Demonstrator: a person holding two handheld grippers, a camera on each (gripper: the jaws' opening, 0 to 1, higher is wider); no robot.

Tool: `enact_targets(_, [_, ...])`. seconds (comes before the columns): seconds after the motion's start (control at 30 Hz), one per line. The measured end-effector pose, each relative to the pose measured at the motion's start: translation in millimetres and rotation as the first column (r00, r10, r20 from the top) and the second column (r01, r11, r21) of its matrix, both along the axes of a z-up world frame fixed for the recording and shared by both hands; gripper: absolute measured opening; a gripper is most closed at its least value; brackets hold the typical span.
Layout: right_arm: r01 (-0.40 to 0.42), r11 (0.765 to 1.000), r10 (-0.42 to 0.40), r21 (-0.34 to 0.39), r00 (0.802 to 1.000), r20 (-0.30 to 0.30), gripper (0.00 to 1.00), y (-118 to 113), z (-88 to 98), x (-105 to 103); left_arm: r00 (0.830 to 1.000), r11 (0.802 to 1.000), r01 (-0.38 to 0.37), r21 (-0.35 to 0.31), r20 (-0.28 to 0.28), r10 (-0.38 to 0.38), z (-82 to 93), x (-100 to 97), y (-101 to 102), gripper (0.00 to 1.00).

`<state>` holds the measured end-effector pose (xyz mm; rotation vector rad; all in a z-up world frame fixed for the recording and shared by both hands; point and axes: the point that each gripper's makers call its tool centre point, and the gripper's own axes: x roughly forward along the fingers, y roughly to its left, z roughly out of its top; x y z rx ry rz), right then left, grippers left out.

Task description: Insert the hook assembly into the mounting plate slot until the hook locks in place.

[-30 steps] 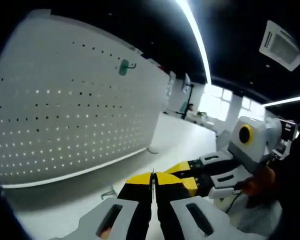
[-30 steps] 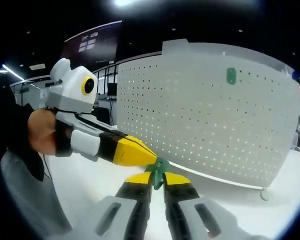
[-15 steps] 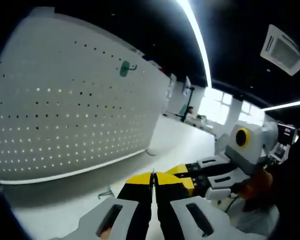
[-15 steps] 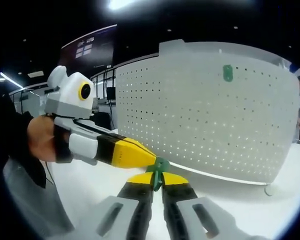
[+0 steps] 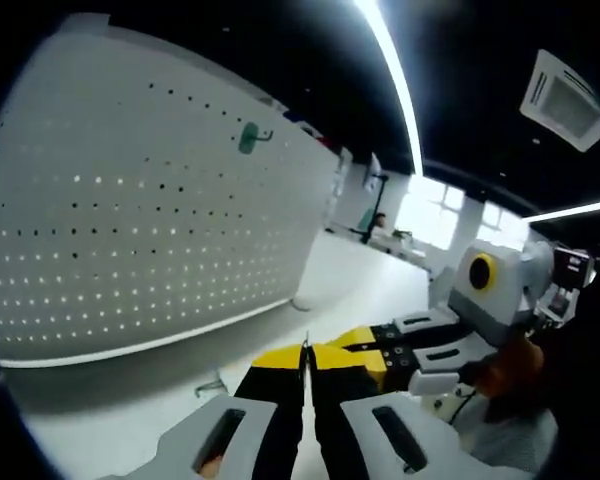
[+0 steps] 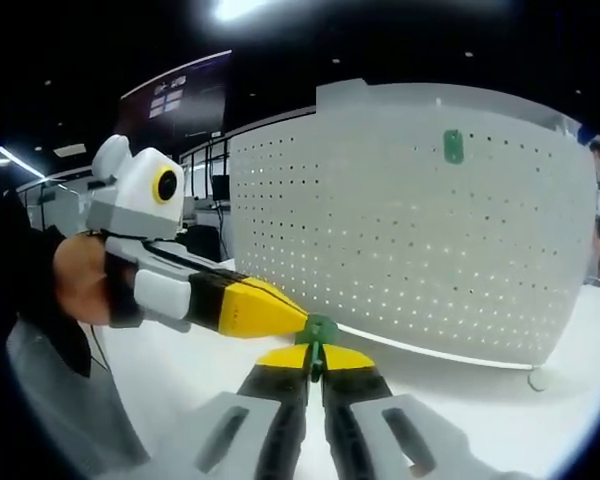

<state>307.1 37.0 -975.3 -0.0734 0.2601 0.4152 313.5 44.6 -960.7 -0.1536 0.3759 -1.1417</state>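
A white pegboard mounting plate (image 5: 130,230) stands upright on the white table; it shows too as the pegboard (image 6: 410,240). High on it hangs a mounted green hook (image 5: 248,137), also seen as the green hook (image 6: 453,146). My right gripper (image 6: 315,350) is shut on a green hook assembly (image 6: 321,331), held in front of the board. My left gripper (image 6: 302,322) comes in from the left, its yellow tips closed against that green piece. In the left gripper view, my left gripper (image 5: 305,352) is shut with a thin metal sliver between its jaws, and the right gripper (image 5: 365,338) lies beside it.
A small metal hook (image 5: 213,385) lies on the white table (image 5: 360,280) below the board. The pegboard's foot (image 6: 536,378) rests at its right end. A gloved hand (image 6: 80,285) holds the left gripper. Desks and windows lie far behind.
Both views have shifted slightly with the hands. The two grippers stay together, closed at the green hook assembly in front of the pegboard.
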Motion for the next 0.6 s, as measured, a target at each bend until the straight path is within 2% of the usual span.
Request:
enact_targets(0.33, [-0.005,1.000,0.005,-0.008,1.000,0.002,0.01,1.1,0.1,0.4,0.998,1.000,0.008,0.017,0.057,-0.009,1.9,-0.7,-1.4,0.03])
enact_targets(0.6, [0.003,1.000,-0.003,-0.011,1.000,0.003,0.01,-1.2,-0.1,1.2,0.997,1.000,0.005,0.024,0.082,-0.007,3.3,0.0,-0.3,0.16])
